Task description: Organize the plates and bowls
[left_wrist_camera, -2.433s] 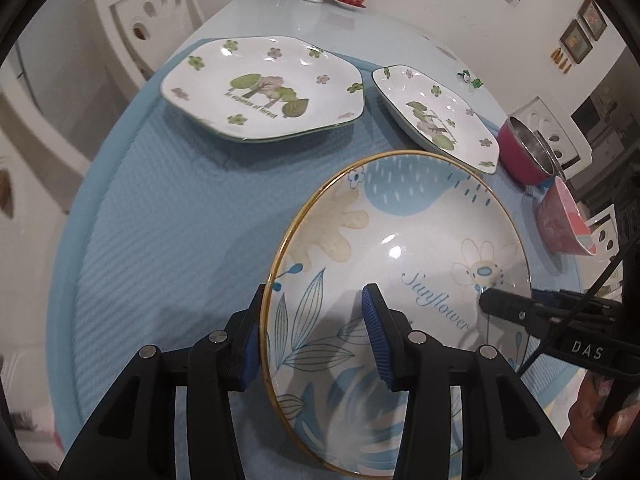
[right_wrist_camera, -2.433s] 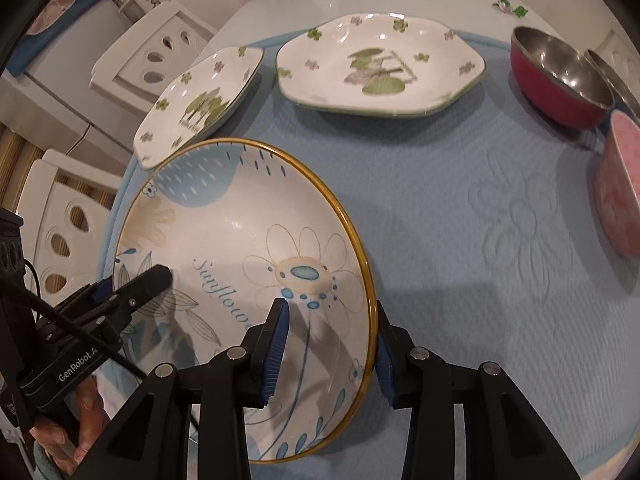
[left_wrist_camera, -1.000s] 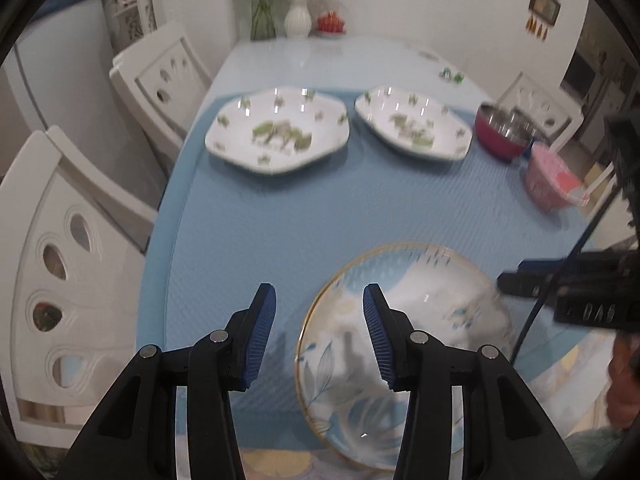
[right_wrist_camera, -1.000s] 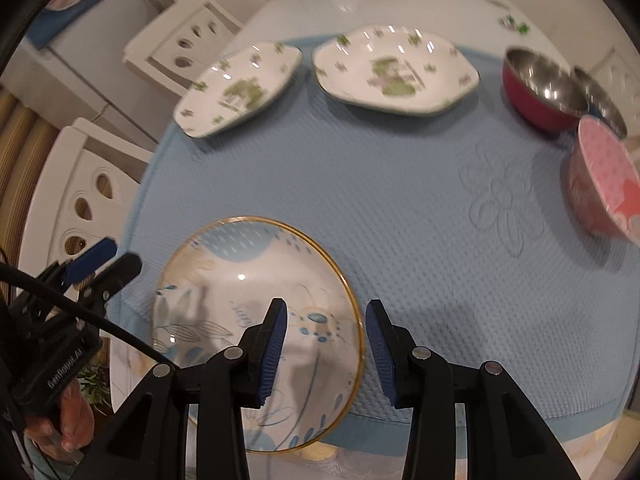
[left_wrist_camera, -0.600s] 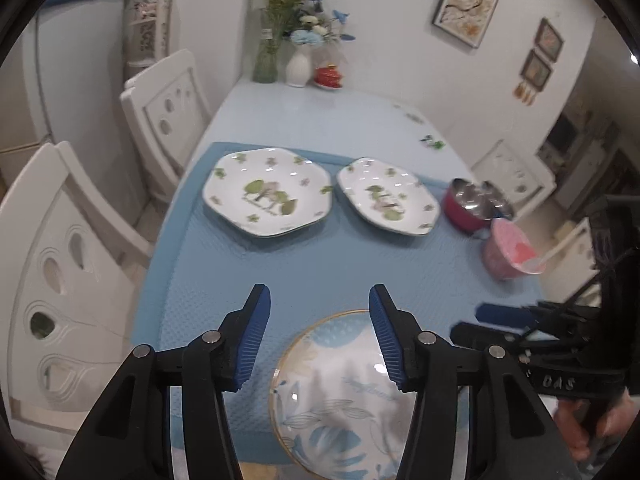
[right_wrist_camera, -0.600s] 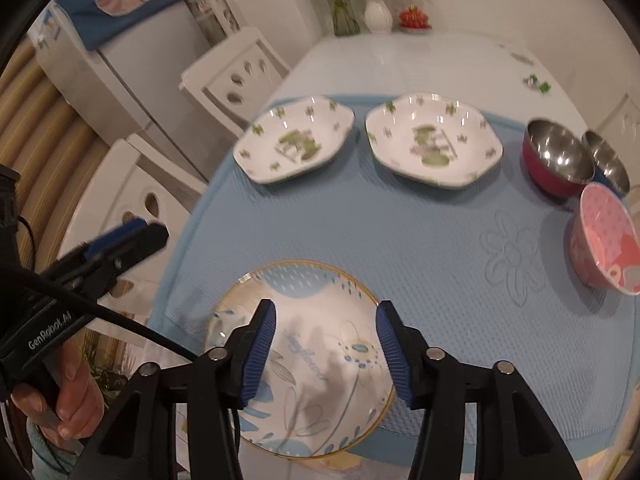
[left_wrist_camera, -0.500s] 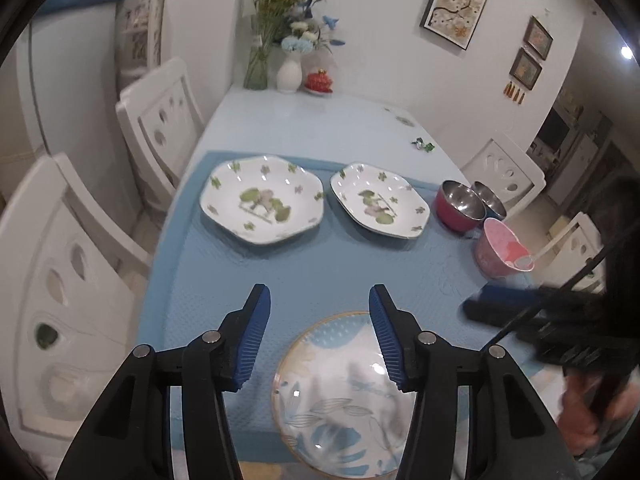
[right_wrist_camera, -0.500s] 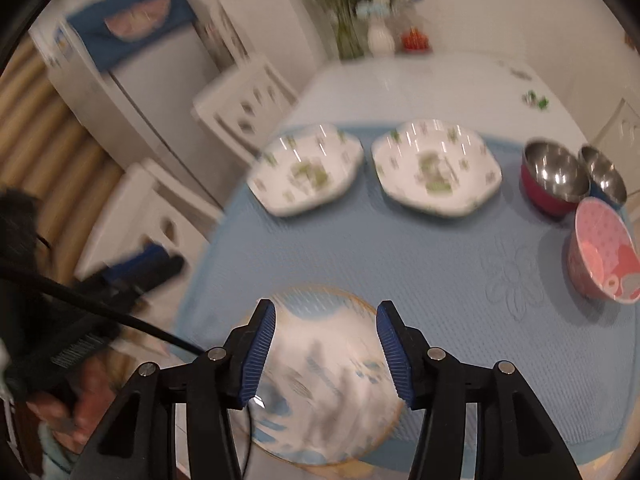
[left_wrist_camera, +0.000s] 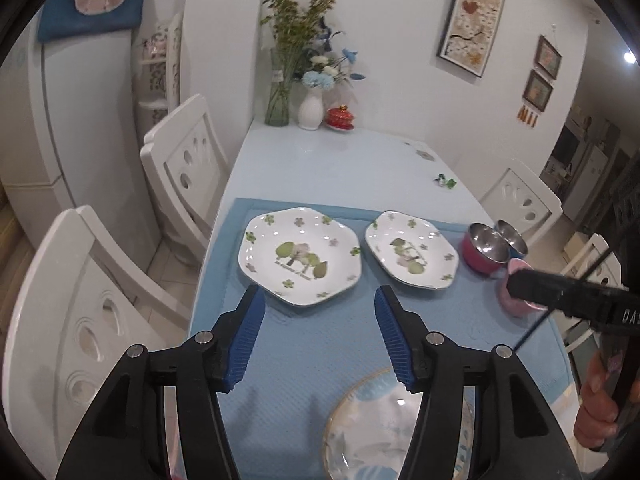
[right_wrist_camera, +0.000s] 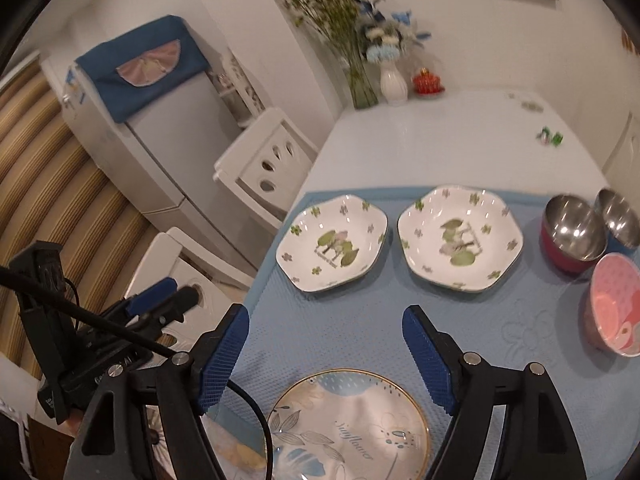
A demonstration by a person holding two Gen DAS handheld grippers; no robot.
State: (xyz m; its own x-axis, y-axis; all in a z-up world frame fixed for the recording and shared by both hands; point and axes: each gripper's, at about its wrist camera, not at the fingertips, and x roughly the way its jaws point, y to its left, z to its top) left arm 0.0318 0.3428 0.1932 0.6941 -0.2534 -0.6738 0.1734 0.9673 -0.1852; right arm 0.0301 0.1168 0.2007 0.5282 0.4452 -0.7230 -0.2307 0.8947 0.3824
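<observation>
A round gold-rimmed sunflower plate (left_wrist_camera: 384,424) (right_wrist_camera: 348,424) lies flat on the blue mat (left_wrist_camera: 320,344) at its near edge. Beyond it two white hexagonal plates (left_wrist_camera: 300,256) (left_wrist_camera: 410,256) sit side by side, also in the right wrist view (right_wrist_camera: 332,248) (right_wrist_camera: 460,240). To their right stand a red steel bowl (right_wrist_camera: 572,236), a second steel bowl (right_wrist_camera: 618,212) and a pink bowl (right_wrist_camera: 612,304). My left gripper (left_wrist_camera: 319,300) and right gripper (right_wrist_camera: 326,320) hover high above the mat. Both pairs of jaws are opening, with nothing between them.
White chairs (left_wrist_camera: 180,168) (left_wrist_camera: 520,200) line both sides of the table. Vases with flowers (left_wrist_camera: 310,108) and a red lidded dish (left_wrist_camera: 340,118) stand at the far end. A fridge (right_wrist_camera: 160,128) is left of the table. A hand (left_wrist_camera: 600,400) holds the right gripper.
Both grippers let go of the sunflower plate, which now rests on the mat. They rose and drew back from it, tilting up toward the far table, and their jaws widened.
</observation>
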